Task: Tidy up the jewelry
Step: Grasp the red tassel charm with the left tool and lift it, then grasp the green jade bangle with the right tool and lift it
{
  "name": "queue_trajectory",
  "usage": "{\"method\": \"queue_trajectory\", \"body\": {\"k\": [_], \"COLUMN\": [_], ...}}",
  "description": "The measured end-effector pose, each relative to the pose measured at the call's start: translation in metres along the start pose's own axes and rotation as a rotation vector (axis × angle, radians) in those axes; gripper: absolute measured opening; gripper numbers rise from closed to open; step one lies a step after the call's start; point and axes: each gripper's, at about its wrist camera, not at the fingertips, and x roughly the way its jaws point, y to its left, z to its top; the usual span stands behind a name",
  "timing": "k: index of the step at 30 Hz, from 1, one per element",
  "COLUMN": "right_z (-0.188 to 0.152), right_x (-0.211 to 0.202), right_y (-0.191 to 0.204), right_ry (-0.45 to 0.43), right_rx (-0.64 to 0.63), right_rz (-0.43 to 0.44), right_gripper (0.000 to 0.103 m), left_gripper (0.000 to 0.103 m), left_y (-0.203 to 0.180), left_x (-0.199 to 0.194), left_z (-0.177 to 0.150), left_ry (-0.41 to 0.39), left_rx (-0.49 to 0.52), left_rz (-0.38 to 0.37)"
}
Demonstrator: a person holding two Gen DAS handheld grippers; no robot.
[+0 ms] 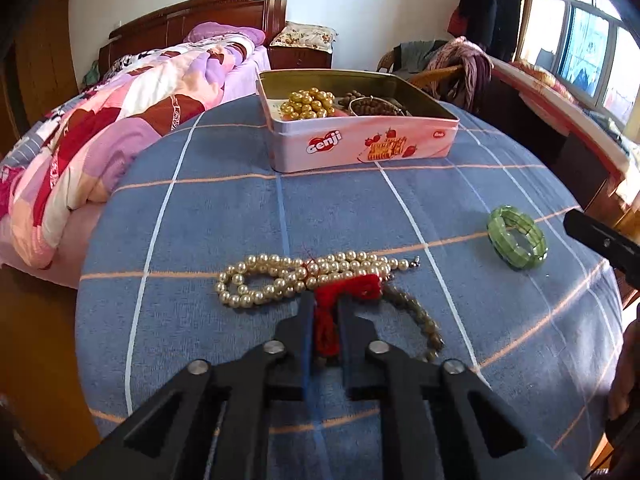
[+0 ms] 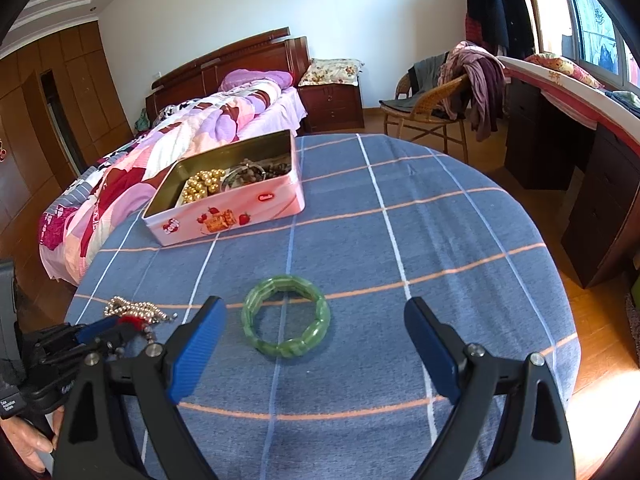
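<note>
My left gripper (image 1: 325, 300) is shut on the red tassel (image 1: 352, 286) of a grey bead bracelet (image 1: 424, 320), which lies on the blue checked cloth beside a pearl necklace (image 1: 280, 276). The left gripper also shows at the far left of the right wrist view (image 2: 116, 326). My right gripper (image 2: 314, 308) is open and empty, its fingers on either side of a green stone bangle (image 2: 286, 322) and slightly nearer than it. The bangle also shows in the left wrist view (image 1: 516, 242). The pink tin (image 1: 360, 144) at the far side holds gold beads (image 1: 308, 104) and brown beads (image 1: 374, 106).
The round table (image 2: 440, 240) is covered with the blue cloth. A bed (image 2: 192, 136) stands behind on the left, a wicker chair with clothes (image 2: 440, 104) behind on the right, and a dark desk (image 2: 580, 168) at the right.
</note>
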Motion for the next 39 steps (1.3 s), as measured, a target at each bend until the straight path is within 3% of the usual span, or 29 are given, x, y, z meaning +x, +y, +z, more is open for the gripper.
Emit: {"method": "queue_trajectory", "body": {"k": [2,5,13,19,27,31,33,35,38,39], "right_z": [0.000,0.000,-0.001,0.004,0.009,0.003,0.003,0.003,0.003,0.003], "right_x": [-0.001,-0.002,0.005,0.026,0.063,0.065,0.060,0.056,0.051,0.050], "right_y": [0.002,0.002,-0.005,0.001,0.022,0.028,0.029,0.028,0.022,0.019], "right_ry": [-0.004,-0.005,0.026,0.121,0.250,0.261,0.242,0.233,0.231,0.233], "right_rx": [-0.008,-0.010,0.008,-0.035,-0.118,-0.164,-0.185,-0.199,-0.176,-0.145], "right_rz": [-0.003,-0.003,-0.019,-0.006,-0.035,-0.074,-0.081,-0.071,-0.055,-0.028], "right_gripper": [0.093,0.093,0.093,0.093,0.093,0.092,0.076,0.047,0.021,0.020], "left_gripper": [0.009,0.008,0.007,0.007,0.007,0.007,0.007,0.007,0.007,0.007], "left_y": [0.002,0.005,0.018,0.018,0.017,0.017,0.017,0.017,0.016,0.016], "left_x": [-0.002,-0.013,-0.047,-0.065,-0.062,-0.061,-0.061,-0.061,-0.061,-0.061], "left_z": [-0.001,-0.003,0.005,0.014,0.016,0.016,0.015,0.014,0.014,0.014], "left_ry": [-0.010,-0.048,-0.160,-0.226,-0.217,-0.210,-0.211,-0.214,-0.215,-0.216], "left_rx": [-0.019,-0.046,-0.134,-0.157,-0.156,-0.145,-0.147,-0.146,-0.147,-0.148], "left_rz": [-0.013,-0.088,-0.157,-0.158,-0.131,-0.099,-0.107,-0.112,-0.113,-0.115]}}
